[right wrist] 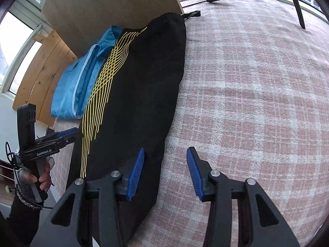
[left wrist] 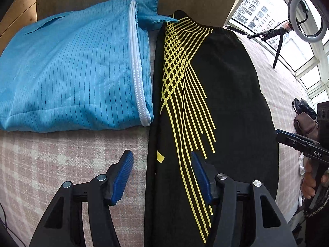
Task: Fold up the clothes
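Note:
A black garment with yellow stripes (left wrist: 222, 86) lies lengthwise on the pink plaid surface (left wrist: 61, 160); it also shows in the right wrist view (right wrist: 139, 86). A folded blue pinstriped garment with a white zipper (left wrist: 72, 72) lies beside it on the left, also in the right wrist view (right wrist: 78, 86). My left gripper (left wrist: 161, 175) is open and empty, straddling the black garment's left edge near its close end. My right gripper (right wrist: 164, 173) is open and empty over the garment's right edge. Each gripper shows in the other's view: the right (left wrist: 304, 146), the left (right wrist: 61, 135).
A wooden board (right wrist: 111, 6) stands behind the clothes. A ring light on a tripod (left wrist: 304, 18) stands at the far right by the windows. A dark bag (left wrist: 304, 115) lies at the right edge. The plaid surface (right wrist: 257, 92) stretches wide to the right.

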Tool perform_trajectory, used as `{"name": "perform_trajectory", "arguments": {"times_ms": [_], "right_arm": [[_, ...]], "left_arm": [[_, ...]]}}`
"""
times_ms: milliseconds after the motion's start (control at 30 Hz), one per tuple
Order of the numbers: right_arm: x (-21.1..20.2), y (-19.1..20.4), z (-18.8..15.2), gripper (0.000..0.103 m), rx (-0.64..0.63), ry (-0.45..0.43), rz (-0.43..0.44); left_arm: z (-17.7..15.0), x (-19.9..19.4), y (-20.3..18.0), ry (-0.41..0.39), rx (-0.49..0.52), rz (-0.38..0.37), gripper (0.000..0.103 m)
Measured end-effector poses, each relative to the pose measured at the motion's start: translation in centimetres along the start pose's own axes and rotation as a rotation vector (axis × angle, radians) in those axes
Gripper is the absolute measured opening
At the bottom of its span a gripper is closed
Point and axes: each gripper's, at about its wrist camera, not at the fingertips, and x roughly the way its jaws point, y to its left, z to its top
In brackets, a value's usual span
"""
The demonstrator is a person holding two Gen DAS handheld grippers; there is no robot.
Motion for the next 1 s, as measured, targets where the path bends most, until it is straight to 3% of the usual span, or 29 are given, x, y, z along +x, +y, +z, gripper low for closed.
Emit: {"name": "perform_trajectory", "arguments": {"times_ms": [67,100,167,267,300,367,467,633,833,1000], "right_arm": [[0.5,0.2,0.1,0.043,0.0,0.015,0.015],[0.7,0.3,0.1,0.043,-0.003,0.019,0.023],[1.0,0.6,-0.1,0.042,-0.013,0.026,0.034],[1.3,1.2,-0.3,0.04,-0.051,0.014,0.028],[1.4,1.3,-0.3,0.036,-0.059,0.017,0.03],[2.1,1.3,-0.4,0.015,-0.049,0.047,0.069],[2.2,1.2,-0.5,0.011,-0.038,0.035,0.099],[-0.5,0.5,-0.6,0.009,0.025,-0.035,0.2],[-8.0,2.2,-0.1,0.008,0.002,-0.19,0.295],[-15.1,7.4,1.2,0.008,-0.121,-0.334,0.321]], "left_arm": [[0.1,0.0,0.3,0.001,-0.006,-0.022,0.051],[0.1,0.0,0.4,0.001,-0.007,-0.027,0.042],[0.1,-0.1,0.4,-0.003,0.007,-0.022,0.035],[-0.2,0.0,0.3,-0.006,0.032,-0.016,0.017],[-0.2,0.0,0.4,-0.006,0.032,-0.02,0.004],[-0.1,0.0,0.7,-0.008,0.024,-0.037,0.004],[-0.5,-0.4,1.2,-0.019,0.017,-0.069,0.002],[-1.6,-3.7,2.2,-0.096,-0.035,-0.219,0.002],[-2.8,-11.9,2.0,-0.273,-0.068,-0.384,0.001],[-3.0,-19.8,1.6,-0.465,-0.057,-0.428,0.001]]}}
